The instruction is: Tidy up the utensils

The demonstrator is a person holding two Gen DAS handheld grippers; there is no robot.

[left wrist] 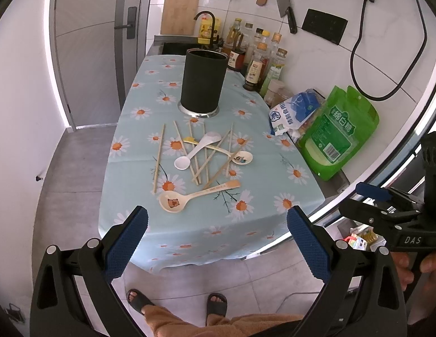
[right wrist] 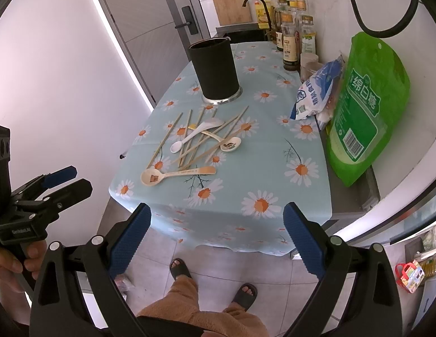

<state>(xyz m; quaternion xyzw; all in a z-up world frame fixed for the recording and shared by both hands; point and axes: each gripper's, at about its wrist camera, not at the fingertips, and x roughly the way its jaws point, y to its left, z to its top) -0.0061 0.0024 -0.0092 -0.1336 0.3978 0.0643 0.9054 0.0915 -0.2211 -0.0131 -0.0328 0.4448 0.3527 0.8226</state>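
Both tools are held back from the table edge, over the floor, with nothing in either. The left gripper [left wrist: 217, 230] has its jaws spread wide; the right gripper [right wrist: 217, 224] likewise stands wide and unloaded. No utensil has been lifted yet, by the look of the layout.

The utensils lie in 1 tangled heap on the daisy-print tablecloth [left wrist: 254, 151], in front of the black utensil holder [left wrist: 203, 80], which stands upright on a steel base and shows no utensils above its rim. The heap comprises bamboo chopsticks [left wrist: 158, 158], a white soup spoon [left wrist: 196, 150], a small decorated spoon [left wrist: 241, 157] and, nearest the front edge, a cream bear-print spoon [left wrist: 189, 198].

Risks noted:
1. The chopsticks cross over and under the spoons; pulling 1 is likely to drag or flick its neighbours.
2. Thin, flat-lying sticks offer little purchase and may pinch the loose cloth instead.
3. The cloth overhangs the edge; a snag could shift everything.
4. The tall holder may tip if struck at the rim.
5. The bottles [left wrist: 255, 67] and the green sugar bag [left wrist: 337, 133] crowd the right side.
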